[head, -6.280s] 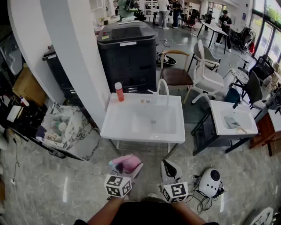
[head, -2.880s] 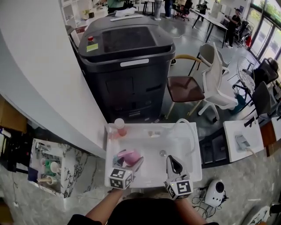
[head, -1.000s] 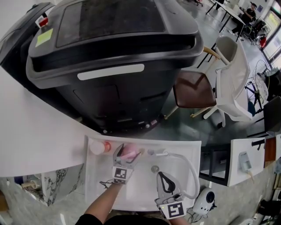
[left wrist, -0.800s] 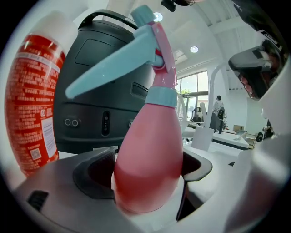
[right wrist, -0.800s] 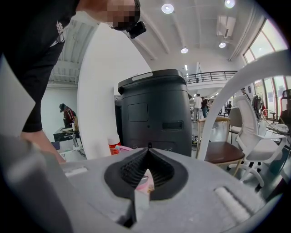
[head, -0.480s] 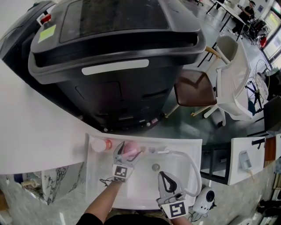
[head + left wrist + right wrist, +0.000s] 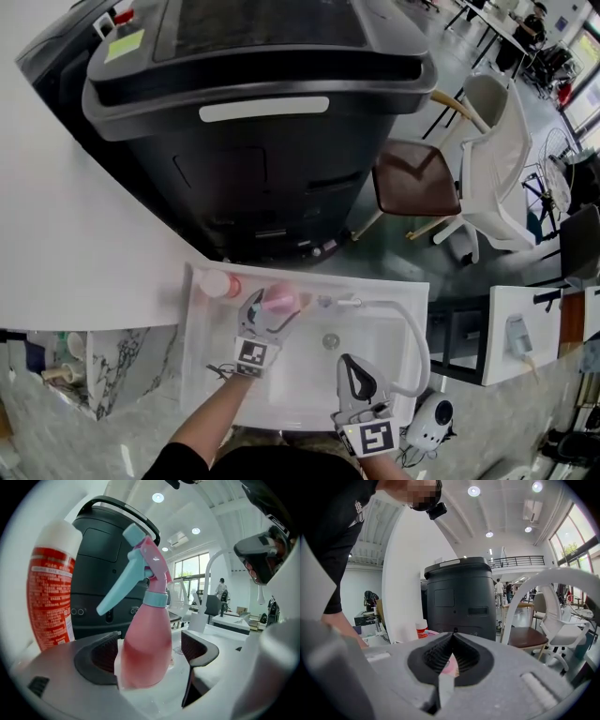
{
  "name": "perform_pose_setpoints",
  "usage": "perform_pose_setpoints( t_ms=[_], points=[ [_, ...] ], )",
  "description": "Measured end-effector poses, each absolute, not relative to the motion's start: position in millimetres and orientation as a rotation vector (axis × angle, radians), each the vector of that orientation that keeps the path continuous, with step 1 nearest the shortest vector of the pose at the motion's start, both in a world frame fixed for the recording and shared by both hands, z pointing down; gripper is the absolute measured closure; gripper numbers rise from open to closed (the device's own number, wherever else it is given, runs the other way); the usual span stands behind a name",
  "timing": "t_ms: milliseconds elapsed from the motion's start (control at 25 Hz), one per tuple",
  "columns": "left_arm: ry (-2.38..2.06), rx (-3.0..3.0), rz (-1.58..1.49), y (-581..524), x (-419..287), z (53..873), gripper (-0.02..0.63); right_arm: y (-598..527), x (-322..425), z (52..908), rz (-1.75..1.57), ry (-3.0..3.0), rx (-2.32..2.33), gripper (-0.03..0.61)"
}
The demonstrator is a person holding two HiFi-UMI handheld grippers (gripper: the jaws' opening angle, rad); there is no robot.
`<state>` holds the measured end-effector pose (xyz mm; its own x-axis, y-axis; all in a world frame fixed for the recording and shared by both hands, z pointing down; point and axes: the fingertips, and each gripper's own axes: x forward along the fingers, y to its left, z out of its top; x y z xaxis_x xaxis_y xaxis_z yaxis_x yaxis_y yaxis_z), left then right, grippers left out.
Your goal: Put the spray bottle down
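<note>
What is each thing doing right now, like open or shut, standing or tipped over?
Spray bottle: standing upright on the sink.
Left gripper: open, jaws either side of the spray bottle.
Right gripper: shut, holding nothing.
Red bottle: upright, white cap on.
Black bin: lid shut.

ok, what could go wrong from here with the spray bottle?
1. The spray bottle stands between the open jaws of the left gripper, very close to one jaw; a skewed pull-back might tip it.
2. The red can stands right beside it and could get knocked.
</note>
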<state>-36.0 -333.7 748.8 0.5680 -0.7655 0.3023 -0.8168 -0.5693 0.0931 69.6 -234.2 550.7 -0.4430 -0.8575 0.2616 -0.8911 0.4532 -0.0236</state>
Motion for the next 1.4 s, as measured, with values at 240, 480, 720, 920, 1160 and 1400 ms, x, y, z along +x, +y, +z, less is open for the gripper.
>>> perform_pose_setpoints(
  t_ms=[240,480,720,920,1160,1400],
  points=[
    [-1.289,2.501,0.320,-296.3,-48.8,729.5,0.196,-204.5,66.8,540.9,0.238,-2.491,1.563,0.581],
    [-1.314,2.448,0.239,-240.2,-72.7,678.5,0.198,-168.0,76.1,532.6,0.249,-2.454,1.631,0.581],
    [-1.257,2.402,0.070,-167.4,-87.9,606.7,0.199,-120.5,78.0,516.3,0.243,-2.416,1.702,0.580],
    [-1.197,2.413,0.071,-98.0,-97.5,564.6,0.263,-70.2,62.9,501.2,0.247,-2.372,1.761,0.580],
    [-1.116,2.435,0.138,-36.0,-88.6,547.4,0.578,-24.9,63.9,495.8,0.289,-2.306,1.826,0.580],
    [-1.207,2.459,0.167,-14.6,-86.6,521.6,0.589,-4.3,75.4,496.9,0.303,-2.342,1.811,0.581]
  ],
)
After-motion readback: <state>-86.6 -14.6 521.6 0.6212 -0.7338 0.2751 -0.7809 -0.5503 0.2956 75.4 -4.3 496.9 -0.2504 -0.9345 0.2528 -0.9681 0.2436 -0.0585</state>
